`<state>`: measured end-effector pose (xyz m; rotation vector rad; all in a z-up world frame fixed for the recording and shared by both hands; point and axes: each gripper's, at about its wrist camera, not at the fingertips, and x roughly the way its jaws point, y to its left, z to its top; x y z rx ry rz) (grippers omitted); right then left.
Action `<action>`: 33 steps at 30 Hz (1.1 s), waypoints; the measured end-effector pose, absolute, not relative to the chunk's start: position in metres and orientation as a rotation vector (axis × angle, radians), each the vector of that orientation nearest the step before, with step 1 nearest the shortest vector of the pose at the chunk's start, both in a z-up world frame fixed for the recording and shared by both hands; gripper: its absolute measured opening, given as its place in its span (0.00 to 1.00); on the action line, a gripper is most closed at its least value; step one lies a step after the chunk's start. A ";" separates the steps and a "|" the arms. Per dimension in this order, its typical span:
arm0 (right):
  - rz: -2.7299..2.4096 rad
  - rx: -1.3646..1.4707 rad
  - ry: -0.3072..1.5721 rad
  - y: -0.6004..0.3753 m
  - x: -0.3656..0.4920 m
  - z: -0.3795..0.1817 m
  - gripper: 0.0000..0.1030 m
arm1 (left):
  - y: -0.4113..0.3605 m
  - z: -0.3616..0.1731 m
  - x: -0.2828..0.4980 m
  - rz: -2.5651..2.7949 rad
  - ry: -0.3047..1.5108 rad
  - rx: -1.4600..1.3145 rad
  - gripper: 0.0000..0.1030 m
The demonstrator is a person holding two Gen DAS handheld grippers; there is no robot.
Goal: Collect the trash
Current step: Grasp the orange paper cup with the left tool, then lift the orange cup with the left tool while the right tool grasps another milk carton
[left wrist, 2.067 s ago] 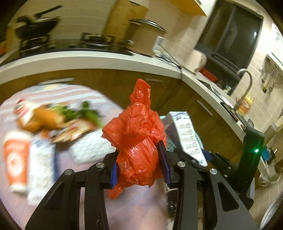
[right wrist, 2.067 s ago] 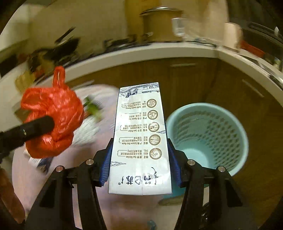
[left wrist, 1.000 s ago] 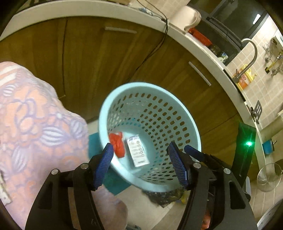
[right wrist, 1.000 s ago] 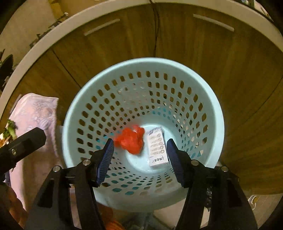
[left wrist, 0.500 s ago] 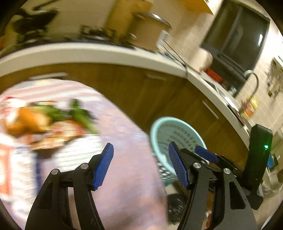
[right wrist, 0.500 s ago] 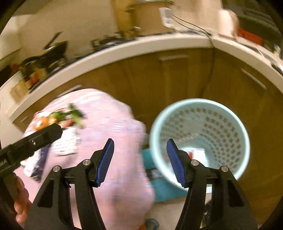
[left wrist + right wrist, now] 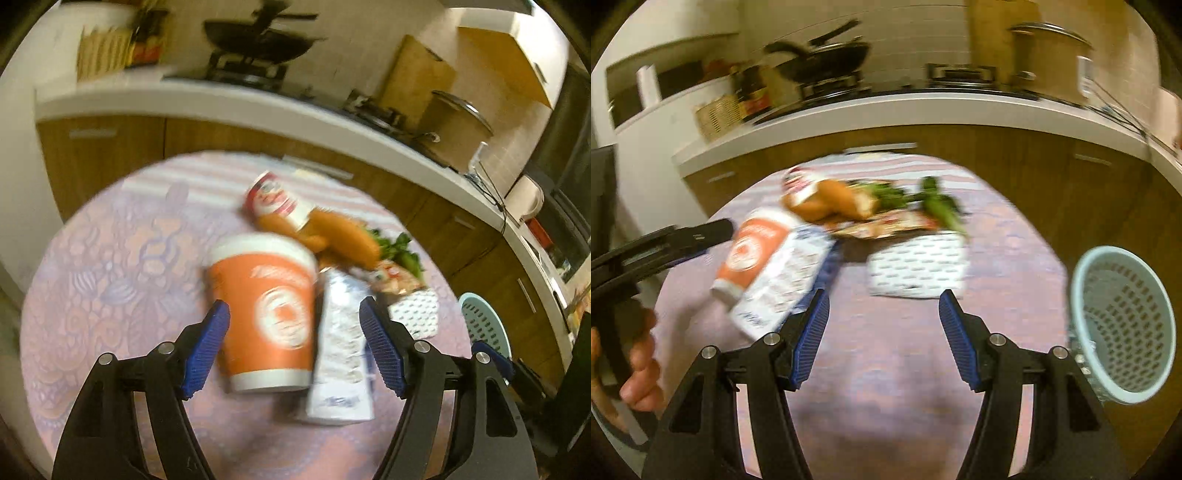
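Note:
An orange paper cup (image 7: 271,314) lies on its side on the pink patterned tablecloth (image 7: 110,258), with a white and blue carton (image 7: 340,350) beside it. My left gripper (image 7: 295,349) hovers over both; its jaws are opening and the blue pads touch neither. A red and white can (image 7: 275,203), bread pieces (image 7: 343,236) and greens (image 7: 400,251) lie behind. In the right wrist view the cup (image 7: 753,251) and carton (image 7: 779,280) sit at left. My right gripper (image 7: 882,334) stands open over bare cloth, short of a white patterned wrapper (image 7: 918,264). The light blue trash basket (image 7: 1123,328) stands at right.
A white kitchen counter (image 7: 221,103) with a wok on a stove curves behind the table, above wooden cabinet doors (image 7: 1015,155). A hand (image 7: 639,373) holds the left gripper's handle at the left edge of the right wrist view. The basket's rim (image 7: 484,325) also shows beyond the table's right edge.
Both grippers swung from above the basket, where the red bag and a carton lie, back over the table. The left jaws stand wider now; cup and carton have come into view below them.

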<state>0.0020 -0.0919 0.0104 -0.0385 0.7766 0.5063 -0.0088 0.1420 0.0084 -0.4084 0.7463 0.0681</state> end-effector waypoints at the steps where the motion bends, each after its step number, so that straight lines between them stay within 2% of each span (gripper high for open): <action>1: 0.523 -0.050 0.777 -0.082 -0.002 0.009 0.56 | 0.145 0.004 -0.008 0.062 0.757 -0.423 0.69; 16: 0.653 -0.178 0.847 -0.017 -0.026 -0.026 0.56 | 0.162 -0.042 0.011 0.014 0.863 -0.547 0.71; 27: 0.494 -0.129 0.874 -0.068 0.003 -0.030 0.56 | 0.156 -0.046 0.015 0.001 0.872 -0.540 0.63; 29: 0.488 -0.105 0.877 -0.077 0.007 -0.027 0.56 | 0.154 -0.046 0.016 -0.004 0.872 -0.535 0.59; 33: 0.554 -0.083 0.849 -0.069 0.003 -0.014 0.57 | 0.150 -0.046 0.017 -0.004 0.866 -0.520 0.57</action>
